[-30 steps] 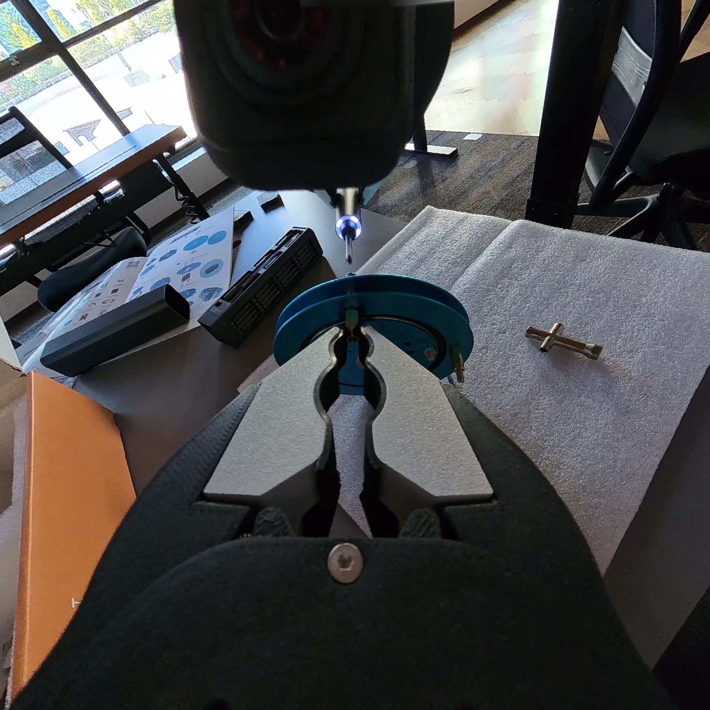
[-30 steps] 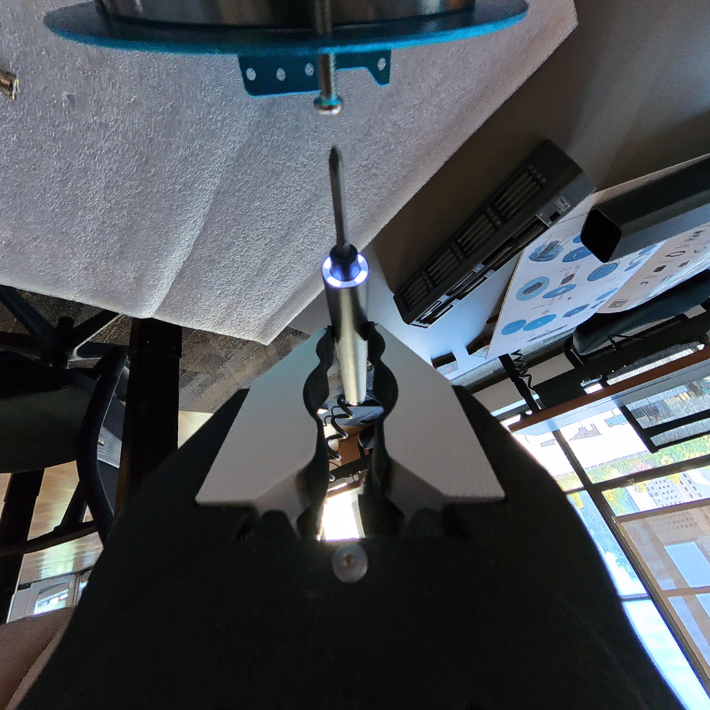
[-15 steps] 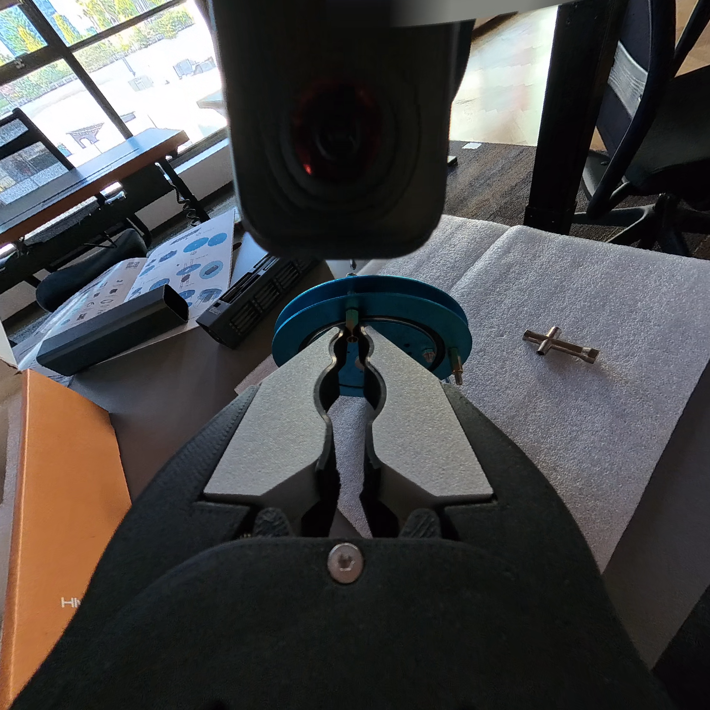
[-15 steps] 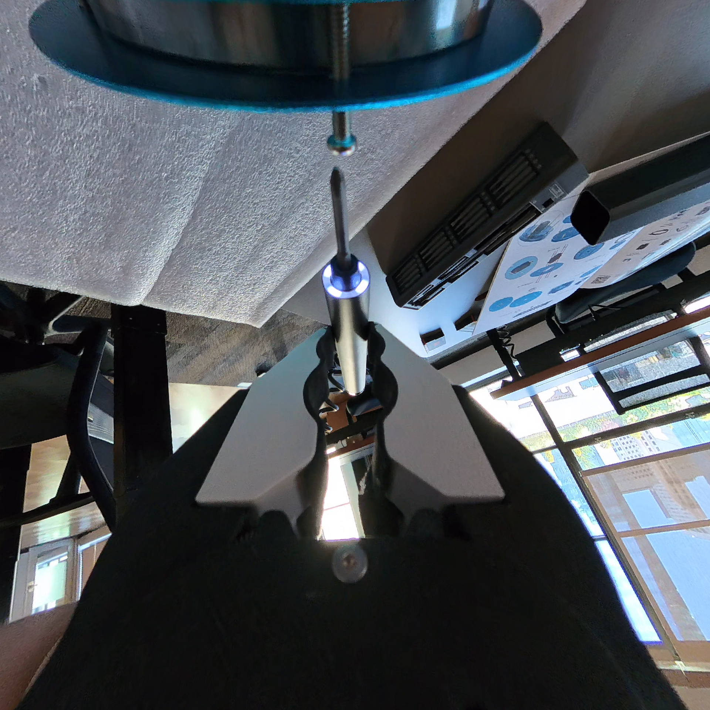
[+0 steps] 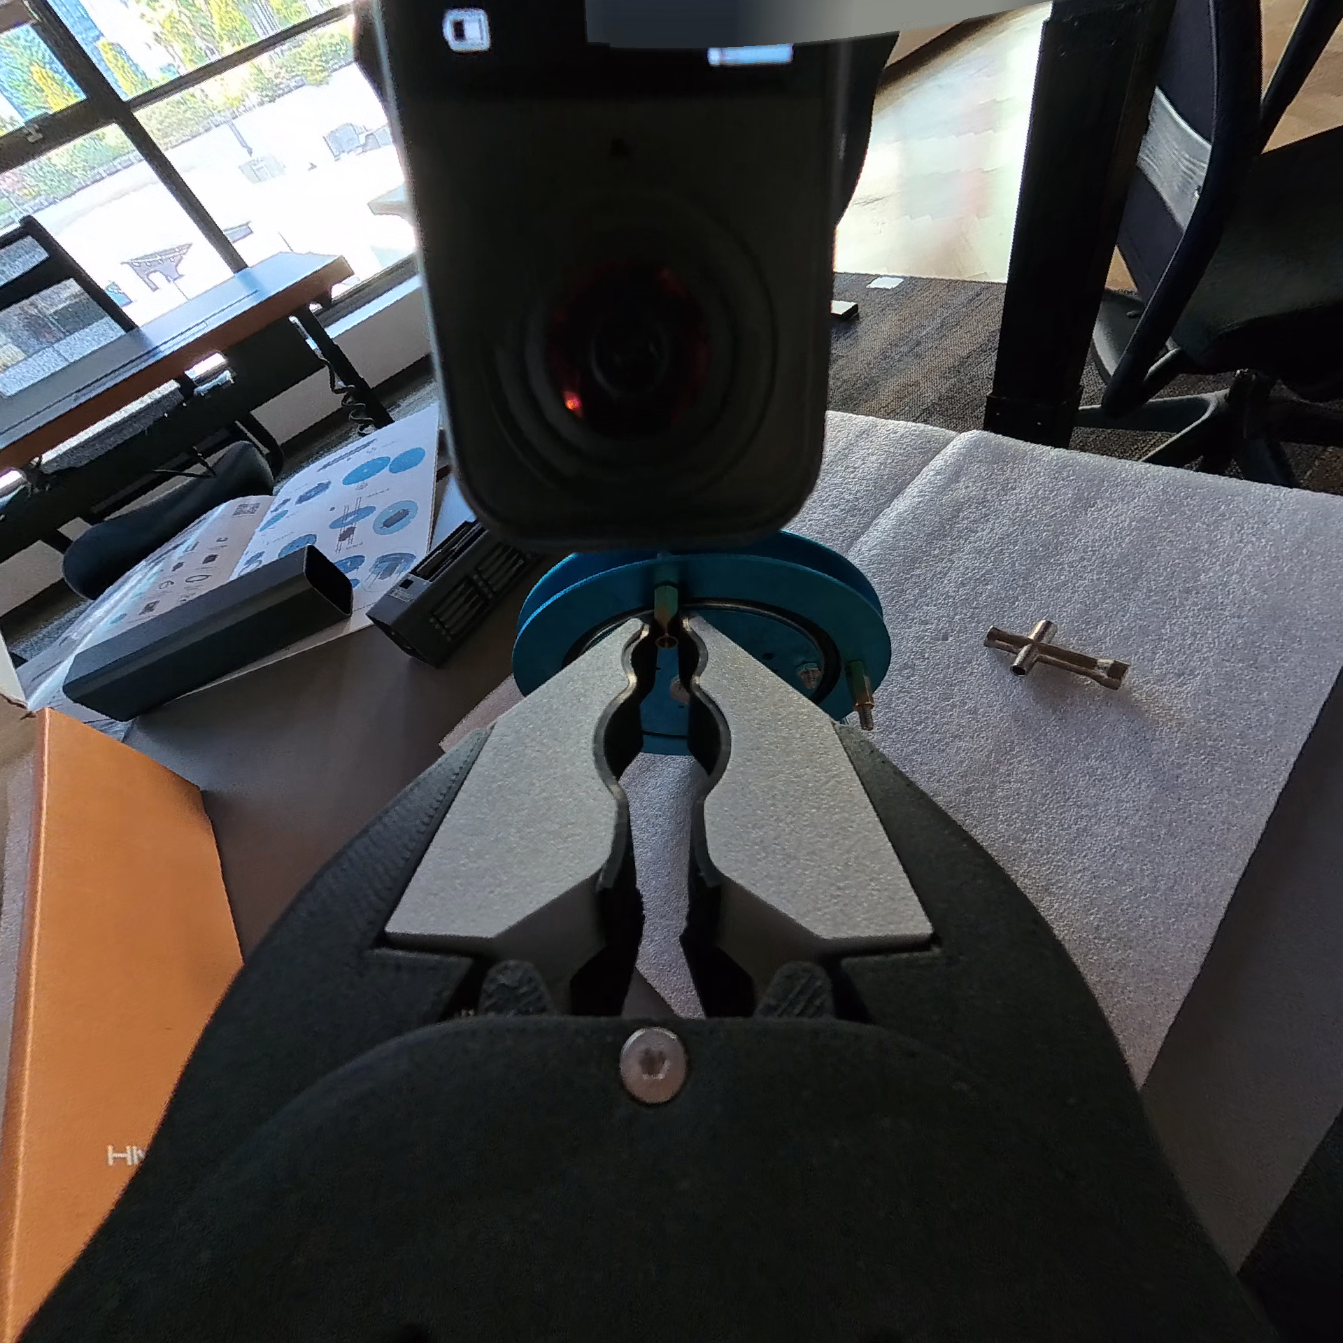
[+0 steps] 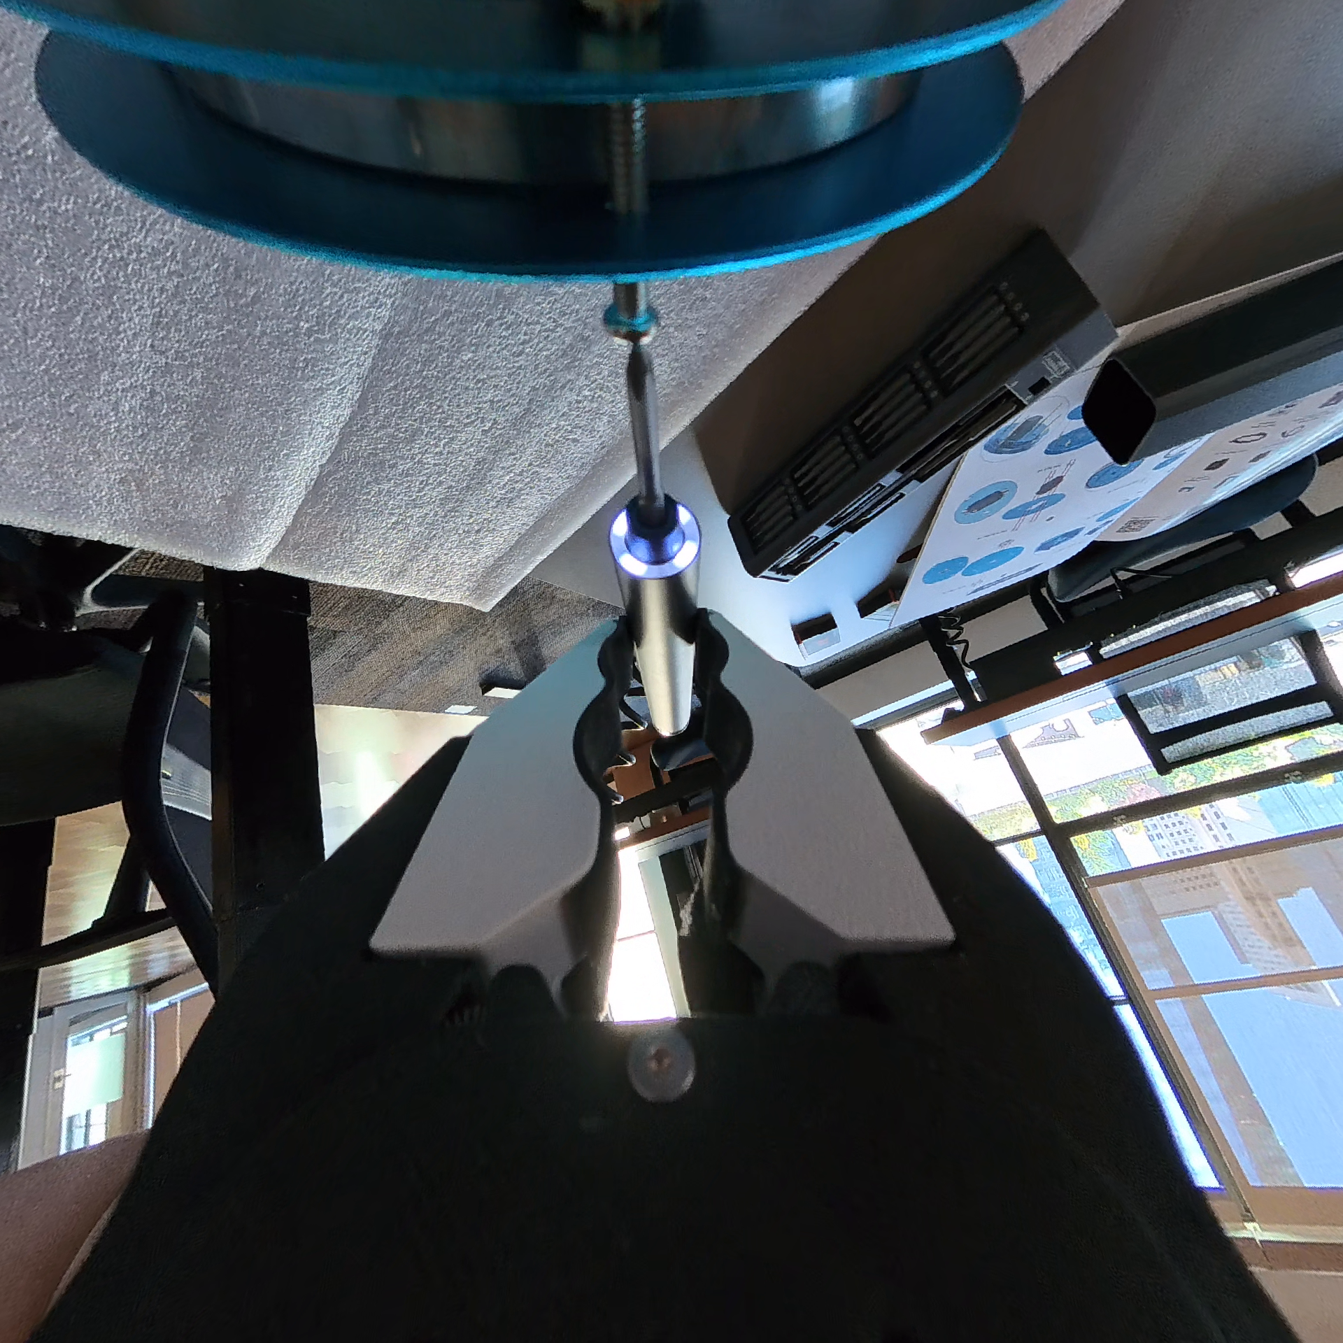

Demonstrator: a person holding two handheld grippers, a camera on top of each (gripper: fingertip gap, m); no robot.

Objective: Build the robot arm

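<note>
**Right wrist view.** The right gripper (image 6: 661,625) is closed narrowly on a slim silver powered screwdriver with a glowing blue-white collar (image 6: 654,618). The tool's long axis runs from 6 to 12 o'clock, in line with the fingers. At 12 o'clock, the bit tip meets the head of a small steel screw (image 6: 631,320). The screw's threaded shank passes through both flanges of a blue two-disc spool with a bright metal core (image 6: 509,182). Bit and screw share one axis. The spool rests on a white foam sheet (image 6: 291,400).

**Left wrist view.** The left gripper (image 5: 665,632) faces the spool (image 5: 727,581) at 12 o'clock from the opposite side. Its jaws are drawn nearly together on the brass end of a short green-and-brass standoff post (image 5: 665,607) at the flange. This post appears to be the far end of the same fastener line. Both grippers are at the spool, one on each face.

**Differences between views.**
- Only the right view shows the contact between bit and screw. In the left view it is hidden by the black camera body of the right gripper (image 5: 625,291), which fills 12 o'clock.
- Only the left view shows the following:
  - a second standoff (image 5: 861,687), at 3 o'clock;
  - a cross-shaped metal wrench (image 5: 1054,658) on the foam, also at 3 o'clock;
  - a black slotted bit case (image 5: 450,603), at 9 o'clock;
  - an orange box (image 5: 94,945), at 8 o'clock.
</note>
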